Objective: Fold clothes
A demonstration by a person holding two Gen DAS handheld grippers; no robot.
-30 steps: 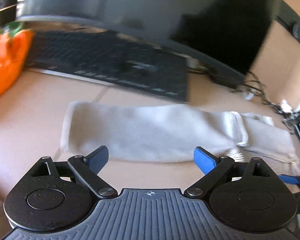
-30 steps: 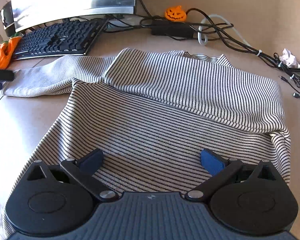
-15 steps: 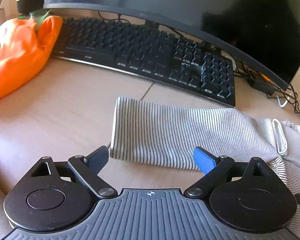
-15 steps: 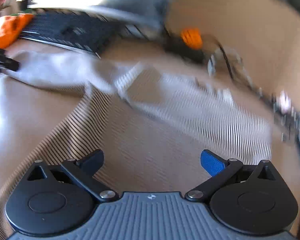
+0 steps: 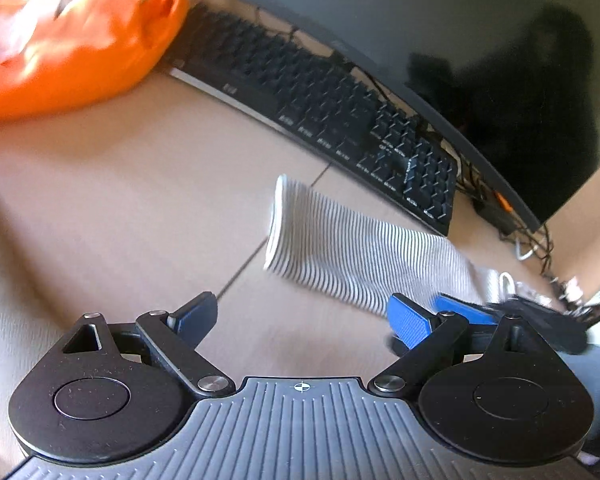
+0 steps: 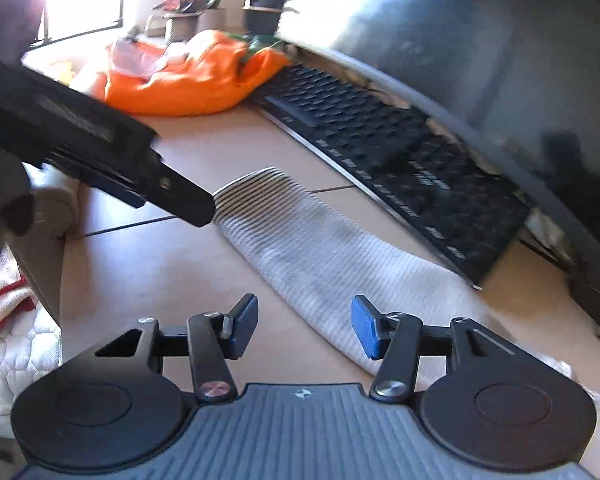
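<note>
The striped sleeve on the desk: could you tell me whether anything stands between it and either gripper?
Nothing visible does. The striped sleeve lies flat on bare desk. The left gripper, open, faces its cuff; the closing right gripper straddles it. The keyboard sits behind.

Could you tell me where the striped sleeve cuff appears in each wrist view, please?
Left wrist view: the striped sleeve cuff sits just right of centre, on the table.
Right wrist view: the cuff lies left of centre, beside a dark gripper finger.
Shared landmark: the black keyboard behind it.
</note>
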